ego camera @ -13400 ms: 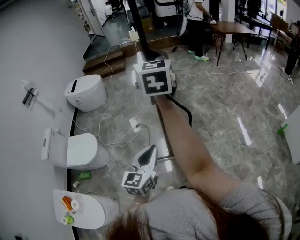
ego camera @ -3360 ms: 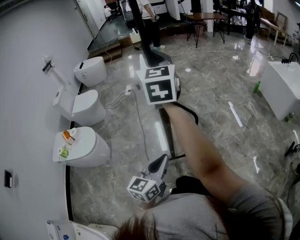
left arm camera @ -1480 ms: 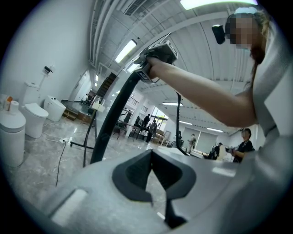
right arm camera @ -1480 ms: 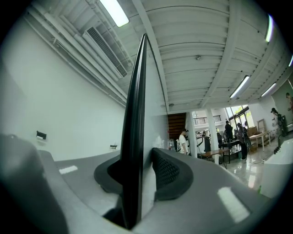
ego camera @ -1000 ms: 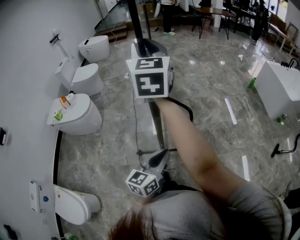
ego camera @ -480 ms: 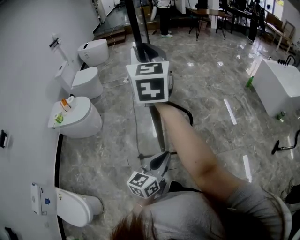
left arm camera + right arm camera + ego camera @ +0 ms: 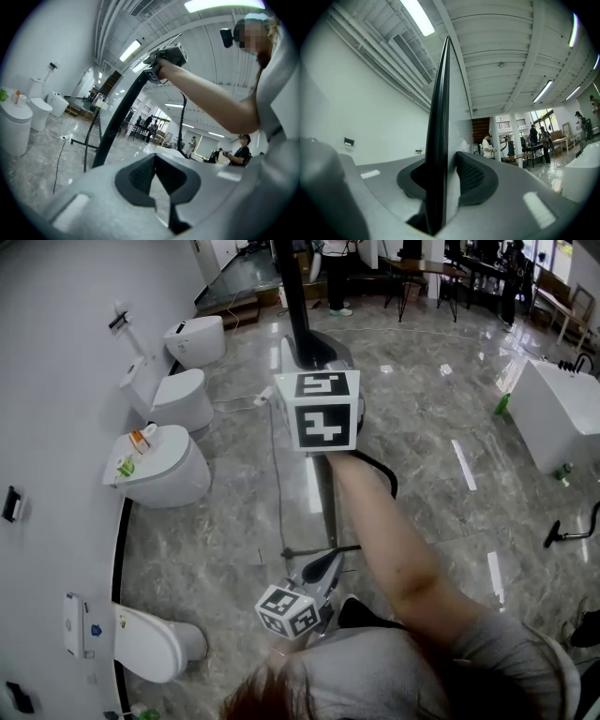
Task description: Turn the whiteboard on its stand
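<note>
In the head view the whiteboard [image 7: 291,287] shows edge-on as a black-framed edge rising past my raised right gripper [image 7: 314,351]. That gripper is shut on the edge. In the right gripper view the black frame [image 7: 439,117] runs up between the jaws of the right gripper [image 7: 443,161], with the white face to its right. The left gripper [image 7: 323,563] hangs low near my body, shut and holding nothing. In the left gripper view the left gripper [image 7: 155,157] faces the whiteboard's edge [image 7: 117,122] and the stand's legs [image 7: 86,140]. The stand's floor bar [image 7: 323,507] lies below my arm.
Toilets line the left wall [image 7: 159,470] [image 7: 183,395] [image 7: 141,643], the nearest middle one with small bottles on its lid. A cable [image 7: 277,446] trails on the marble floor. A white tub [image 7: 553,418] stands at the right. People and a table [image 7: 441,268] are at the back.
The right gripper and the whiteboard's edge have shifted right in the head view, the grip unchanged. The left gripper stayed low. Since the earliest frames the toilets have slid past.
</note>
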`<state>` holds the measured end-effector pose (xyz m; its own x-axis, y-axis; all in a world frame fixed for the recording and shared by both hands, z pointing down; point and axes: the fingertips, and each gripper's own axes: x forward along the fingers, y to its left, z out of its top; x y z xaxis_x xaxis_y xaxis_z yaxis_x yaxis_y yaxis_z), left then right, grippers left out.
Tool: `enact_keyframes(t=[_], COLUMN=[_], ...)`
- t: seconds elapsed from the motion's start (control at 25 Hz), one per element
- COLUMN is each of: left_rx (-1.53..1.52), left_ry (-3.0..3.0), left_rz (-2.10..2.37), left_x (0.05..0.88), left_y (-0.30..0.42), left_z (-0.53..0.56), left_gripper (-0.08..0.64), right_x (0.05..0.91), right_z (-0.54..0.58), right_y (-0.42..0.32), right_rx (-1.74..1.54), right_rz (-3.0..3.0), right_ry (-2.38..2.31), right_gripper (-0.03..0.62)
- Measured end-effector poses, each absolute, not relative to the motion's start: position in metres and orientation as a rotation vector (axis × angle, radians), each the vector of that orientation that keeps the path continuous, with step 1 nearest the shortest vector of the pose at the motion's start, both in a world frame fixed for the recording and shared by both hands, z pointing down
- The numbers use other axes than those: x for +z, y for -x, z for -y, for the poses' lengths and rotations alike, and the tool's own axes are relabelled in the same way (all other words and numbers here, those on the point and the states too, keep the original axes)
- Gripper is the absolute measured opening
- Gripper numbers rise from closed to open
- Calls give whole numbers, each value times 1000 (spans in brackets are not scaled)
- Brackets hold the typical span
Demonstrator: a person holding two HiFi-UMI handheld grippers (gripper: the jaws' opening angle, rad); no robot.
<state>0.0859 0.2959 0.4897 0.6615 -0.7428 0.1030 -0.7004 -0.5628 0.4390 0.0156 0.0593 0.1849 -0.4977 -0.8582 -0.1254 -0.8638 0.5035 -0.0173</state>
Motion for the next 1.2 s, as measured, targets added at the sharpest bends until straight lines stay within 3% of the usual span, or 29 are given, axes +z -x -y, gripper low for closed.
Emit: enact_keyframes(t=[1.2], left_rx=[-86], left_ry=[-2520], left_rz=[1002], left_x=[473], left_y=[-101], left_z=[-414], left_gripper=[-3], right_x=[179], right_z=[-172], right_y=[-51], right_rx=[84], right_rz=[-2611], right_ry=[1512], right_gripper=[100])
